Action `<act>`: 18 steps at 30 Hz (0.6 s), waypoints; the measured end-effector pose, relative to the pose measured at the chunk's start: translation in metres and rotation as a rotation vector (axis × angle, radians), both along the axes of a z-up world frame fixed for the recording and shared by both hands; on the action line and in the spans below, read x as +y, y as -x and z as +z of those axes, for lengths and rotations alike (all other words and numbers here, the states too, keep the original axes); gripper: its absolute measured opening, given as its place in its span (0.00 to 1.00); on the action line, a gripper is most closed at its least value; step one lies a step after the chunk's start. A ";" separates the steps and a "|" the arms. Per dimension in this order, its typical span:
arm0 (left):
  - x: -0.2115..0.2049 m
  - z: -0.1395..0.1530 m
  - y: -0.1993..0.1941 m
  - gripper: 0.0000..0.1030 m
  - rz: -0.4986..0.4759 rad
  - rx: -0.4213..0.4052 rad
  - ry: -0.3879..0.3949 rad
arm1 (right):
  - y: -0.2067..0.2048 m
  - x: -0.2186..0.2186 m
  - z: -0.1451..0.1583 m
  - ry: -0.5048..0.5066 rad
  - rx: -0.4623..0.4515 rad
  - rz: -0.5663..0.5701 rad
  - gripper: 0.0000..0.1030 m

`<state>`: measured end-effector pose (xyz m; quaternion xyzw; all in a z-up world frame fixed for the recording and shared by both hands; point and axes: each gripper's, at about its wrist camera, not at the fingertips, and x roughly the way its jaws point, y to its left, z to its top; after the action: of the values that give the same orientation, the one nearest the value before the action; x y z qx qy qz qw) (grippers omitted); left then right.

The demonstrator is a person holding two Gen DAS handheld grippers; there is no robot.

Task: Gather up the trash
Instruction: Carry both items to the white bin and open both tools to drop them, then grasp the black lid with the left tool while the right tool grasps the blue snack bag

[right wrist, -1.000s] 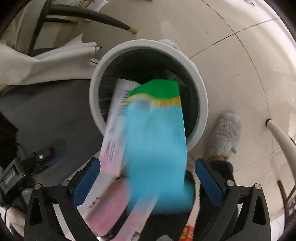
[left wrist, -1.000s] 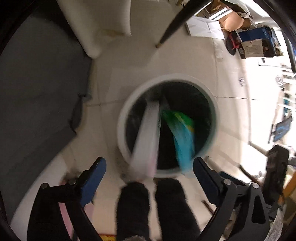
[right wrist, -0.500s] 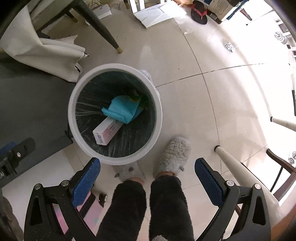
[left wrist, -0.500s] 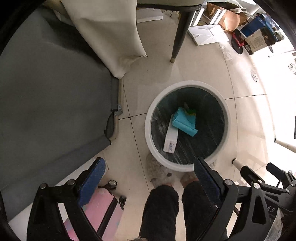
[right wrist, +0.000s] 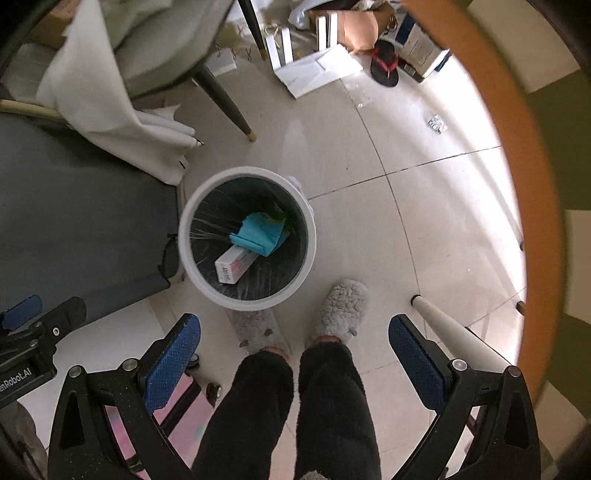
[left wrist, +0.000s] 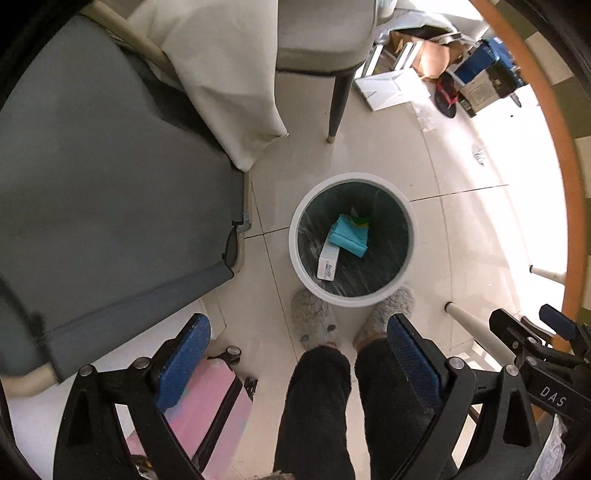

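A white round trash bin (left wrist: 295,254) (right wrist: 312,236) with a dark liner stands on the tiled floor. Inside it lie a turquoise packet (left wrist: 349,234) (right wrist: 260,234) with a green end and a white-and-pink box (left wrist: 328,260) (right wrist: 234,264). My left gripper (left wrist: 297,356) hangs high above the bin, open and empty. My right gripper (right wrist: 295,350) is also high above the floor, open, nothing between its blue pads (right wrist: 173,358). The right gripper's body (left wrist: 546,354) shows at the left wrist view's right edge.
A person's dark-trousered legs and grey fluffy slippers (right wrist: 341,308) stand beside the bin. A grey cot (left wrist: 103,173), a white cloth (left wrist: 229,74), a chair leg (right wrist: 225,99), a pink suitcase (left wrist: 207,402), a wooden table edge (right wrist: 517,184) and cardboard clutter (right wrist: 354,26) surround it.
The turquoise packet and the box dropped from my grippers into the bin. Both grippers have since risen well above the bin, so it looks smaller.
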<state>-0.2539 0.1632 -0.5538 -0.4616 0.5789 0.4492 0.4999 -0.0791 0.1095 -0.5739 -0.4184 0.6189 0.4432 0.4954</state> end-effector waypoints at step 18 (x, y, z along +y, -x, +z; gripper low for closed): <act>-0.035 0.208 0.010 0.95 -0.034 -0.065 -0.148 | -0.004 -0.043 0.235 -0.147 0.125 -0.070 1.00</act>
<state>-0.2641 0.1283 -0.3459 -0.4279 0.5351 0.4671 0.5589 -0.0756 0.0661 -0.3393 -0.3309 0.6286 0.4950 0.5003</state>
